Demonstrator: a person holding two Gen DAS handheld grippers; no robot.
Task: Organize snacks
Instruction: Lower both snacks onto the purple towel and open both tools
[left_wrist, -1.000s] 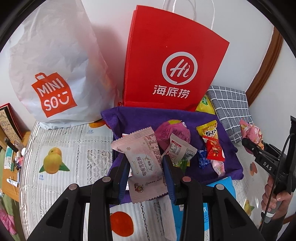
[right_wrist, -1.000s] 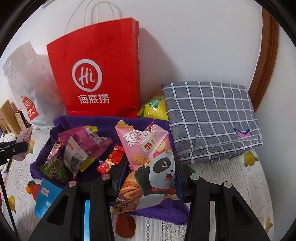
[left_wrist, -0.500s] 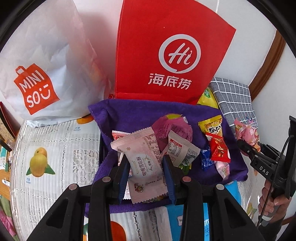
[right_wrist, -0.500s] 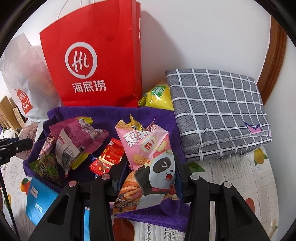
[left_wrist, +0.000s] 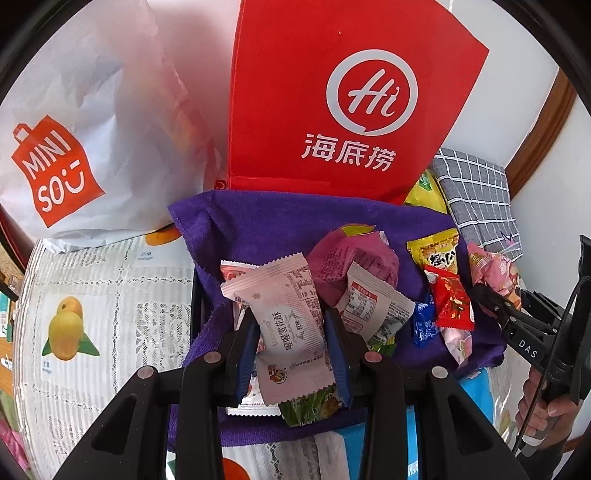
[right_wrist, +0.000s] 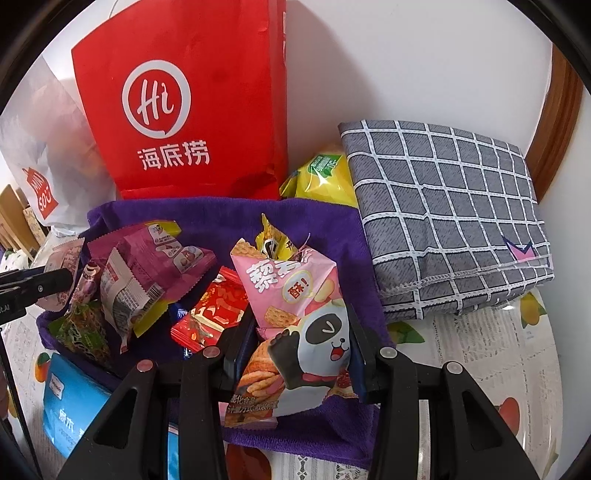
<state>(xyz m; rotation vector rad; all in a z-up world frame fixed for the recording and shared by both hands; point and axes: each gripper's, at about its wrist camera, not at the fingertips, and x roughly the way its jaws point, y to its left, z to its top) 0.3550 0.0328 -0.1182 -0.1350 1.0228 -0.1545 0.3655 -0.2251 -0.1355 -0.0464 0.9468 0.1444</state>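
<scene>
Snacks lie heaped on the purple cloth. In the left wrist view, the left gripper is clamped on a pale pink packet, and the red bag looms larger than a second ago: the packet has been carried forward over the pile, probably toward a drop spot. Its long axis runs along the fingers, top seal tilted up-left. In the right wrist view, the right gripper grips a panda packet, likewise advanced, standing lengthwise, its top toward the red bag.
</scene>
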